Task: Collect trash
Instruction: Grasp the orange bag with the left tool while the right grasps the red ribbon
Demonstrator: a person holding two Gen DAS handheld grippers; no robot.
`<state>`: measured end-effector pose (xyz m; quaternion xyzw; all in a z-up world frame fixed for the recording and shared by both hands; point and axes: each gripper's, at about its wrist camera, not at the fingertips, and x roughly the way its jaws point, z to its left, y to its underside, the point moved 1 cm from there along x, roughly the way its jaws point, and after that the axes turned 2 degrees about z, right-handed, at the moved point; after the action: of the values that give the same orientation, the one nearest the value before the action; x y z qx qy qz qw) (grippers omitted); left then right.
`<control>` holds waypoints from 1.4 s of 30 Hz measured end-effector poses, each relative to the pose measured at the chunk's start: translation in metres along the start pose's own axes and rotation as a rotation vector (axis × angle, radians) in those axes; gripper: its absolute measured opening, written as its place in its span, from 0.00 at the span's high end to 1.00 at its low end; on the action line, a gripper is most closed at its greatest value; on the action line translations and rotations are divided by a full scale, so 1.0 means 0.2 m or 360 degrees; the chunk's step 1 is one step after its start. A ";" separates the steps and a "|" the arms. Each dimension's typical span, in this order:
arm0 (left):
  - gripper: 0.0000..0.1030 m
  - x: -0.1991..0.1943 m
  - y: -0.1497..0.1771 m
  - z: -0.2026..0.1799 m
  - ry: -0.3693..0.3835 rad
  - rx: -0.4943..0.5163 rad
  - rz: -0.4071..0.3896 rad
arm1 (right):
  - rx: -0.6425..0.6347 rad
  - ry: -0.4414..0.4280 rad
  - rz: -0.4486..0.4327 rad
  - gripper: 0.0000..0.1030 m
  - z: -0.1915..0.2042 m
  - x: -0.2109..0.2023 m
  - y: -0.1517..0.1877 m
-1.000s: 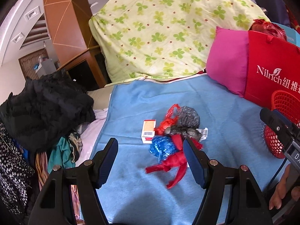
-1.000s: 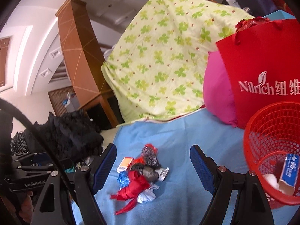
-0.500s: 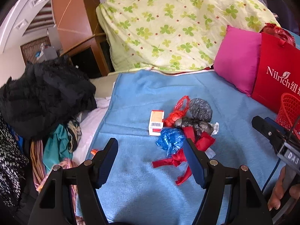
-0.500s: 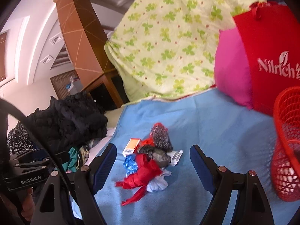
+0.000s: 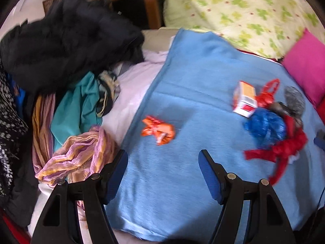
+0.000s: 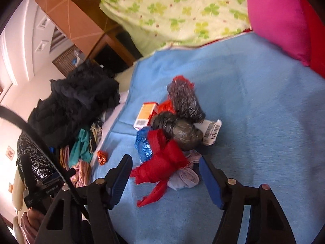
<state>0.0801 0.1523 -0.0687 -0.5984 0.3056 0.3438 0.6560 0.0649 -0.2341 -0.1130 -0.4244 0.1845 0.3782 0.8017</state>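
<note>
Both jaws stood empty: right gripper (image 6: 165,175), just narrowing, flanked the red bag (image 6: 162,165) at twelve o'clock (approach step, I judged); left gripper (image 5: 162,172) gaped below the orange wrapper (image 5: 158,131). Next: lower, pinch.
</note>
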 end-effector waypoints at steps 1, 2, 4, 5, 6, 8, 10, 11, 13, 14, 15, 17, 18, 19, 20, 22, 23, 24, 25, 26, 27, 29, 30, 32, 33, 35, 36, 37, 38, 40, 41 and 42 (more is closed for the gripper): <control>0.30 0.03 -0.01 0.03 0.0005 -0.0009 0.0011 | 0.0016 -0.0005 0.0025 0.38 -0.01 0.03 0.00; 0.30 0.07 -0.03 0.06 0.0015 -0.0026 0.0024 | 0.0045 -0.0020 0.0059 0.39 -0.02 0.07 -0.01; 0.30 0.13 -0.07 0.11 0.0041 -0.0073 0.0049 | 0.0131 -0.0049 0.0118 0.41 -0.05 0.15 -0.02; 0.30 0.17 -0.09 0.14 0.0060 -0.0102 0.0067 | 0.0164 -0.0046 0.0139 0.42 -0.06 0.19 -0.02; 0.30 0.20 -0.10 0.16 0.0078 -0.0127 0.0080 | 0.0190 -0.0035 0.0160 0.43 -0.08 0.22 -0.02; 0.30 0.27 -0.13 0.18 0.0099 -0.0178 0.0108 | 0.0240 -0.0049 0.0194 0.48 -0.10 0.26 -0.03; 0.30 0.34 -0.16 0.19 0.0155 -0.0229 0.0141 | 0.0293 -0.0087 0.0235 0.52 -0.12 0.31 -0.02; 0.30 0.38 -0.17 0.19 0.0189 -0.0270 0.0164 | 0.0297 -0.0088 0.0247 0.53 -0.12 0.32 -0.02; 0.30 0.45 -0.19 0.19 0.0218 -0.0337 0.0208 | 0.0274 -0.0072 0.0253 0.55 -0.11 0.34 -0.02; 0.30 0.49 -0.20 0.20 0.0233 -0.0380 0.0239 | 0.0258 -0.0068 0.0253 0.58 -0.10 0.34 -0.01; 0.30 0.53 -0.20 0.20 0.0247 -0.0421 0.0269 | 0.0237 -0.0063 0.0248 0.63 -0.09 0.34 -0.01; 0.30 0.60 -0.21 0.19 0.0262 -0.0482 0.0329 | 0.0202 -0.0052 0.0248 0.66 -0.07 0.34 -0.01; 0.33 0.64 -0.21 0.19 0.0259 -0.0506 0.0360 | 0.0171 -0.0029 0.0251 0.71 -0.06 0.34 -0.01; 0.36 0.65 -0.20 0.19 0.0258 -0.0522 0.0375 | 0.0153 -0.0017 0.0250 0.73 -0.05 0.34 0.00; 0.44 0.68 -0.20 0.19 0.0263 -0.0540 0.0391 | 0.0136 -0.0006 0.0243 0.74 -0.04 0.34 0.00; 0.54 0.71 -0.20 0.18 0.0272 -0.0556 0.0428 | 0.0101 0.0000 0.0229 0.76 -0.02 0.32 0.00; 0.56 0.73 -0.19 0.18 0.0281 -0.0563 0.0437 | 0.0086 0.0000 0.0223 0.77 -0.01 0.31 0.00; 0.56 0.73 -0.19 0.18 0.0277 -0.0567 0.0429 | 0.0064 0.0000 0.0210 0.78 0.00 0.30 0.00; 0.57 0.73 -0.19 0.18 0.0274 -0.0567 0.0418 | 0.0045 0.0001 0.0198 0.78 0.01 0.28 -0.01; 0.59 0.71 -0.19 0.17 0.0275 -0.0563 0.0408 | 0.0025 -0.0005 0.0184 0.79 0.02 0.27 -0.01; 0.60 0.70 -0.18 0.16 0.0277 -0.0555 0.0402 | 0.0015 -0.0014 0.0173 0.79 0.03 0.25 -0.01; 0.60 0.65 -0.16 0.11 0.0284 -0.0514 0.0381 | 0.0004 -0.0048 0.0136 0.79 0.04 0.21 -0.01; 0.60 0.61 -0.16 0.08 0.0283 -0.0482 0.0357 | 0.0005 -0.0071 0.0114 0.79 0.04 0.18 -0.02; 0.60 0.53 -0.15 0.01 0.0298 -0.0426 0.0318 | 0.0007 -0.0095 0.0069 0.79 0.04 0.15 -0.04; 0.60 0.48 -0.15 -0.05 0.0320 -0.0389 0.0289 | 0.0009 -0.0112 0.0030 0.79 0.03 0.11 -0.05; 0.60 0.38 -0.15 -0.16 0.0335 -0.0306 0.0246 | 0.0013 -0.0133 -0.0026 0.79 0.02 0.05 -0.07; 0.60 0.35 -0.17 -0.19 0.0351 -0.0266 0.0221 | 0.0017 -0.0149 -0.0063 0.79 0.01 0.02 -0.07; 0.60 0.29 -0.16 -0.24 0.0374 -0.0231 0.0194 | 0.0020 -0.0166 -0.0100 0.79 0.00 -0.02 -0.08; 0.60 0.23 -0.17 -0.30 0.0405 -0.0186 0.0161 | 0.0019 -0.0176 -0.0126 0.79 0.00 -0.05 -0.09; 0.60 0.13 -0.17 -0.40 0.0439 -0.0115 0.0108 | 0.0005 -0.0190 -0.0200 0.79 -0.01 -0.13 -0.09; 0.60 0.08 -0.17 -0.46 0.0458 -0.0077 0.0081 | -0.0002 -0.0194 -0.0233 0.79 -0.01 -0.16 -0.10; 0.60 0.02 -0.17 -0.53 0.0484 -0.0028 0.0049 | -0.0009 -0.0192 -0.0266 0.79 -0.02 -0.20 -0.09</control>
<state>0.1113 0.0458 -0.0622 -0.6444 0.4076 0.2620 0.5916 0.0538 -0.2616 -0.0801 -0.4170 0.0989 0.3353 0.8390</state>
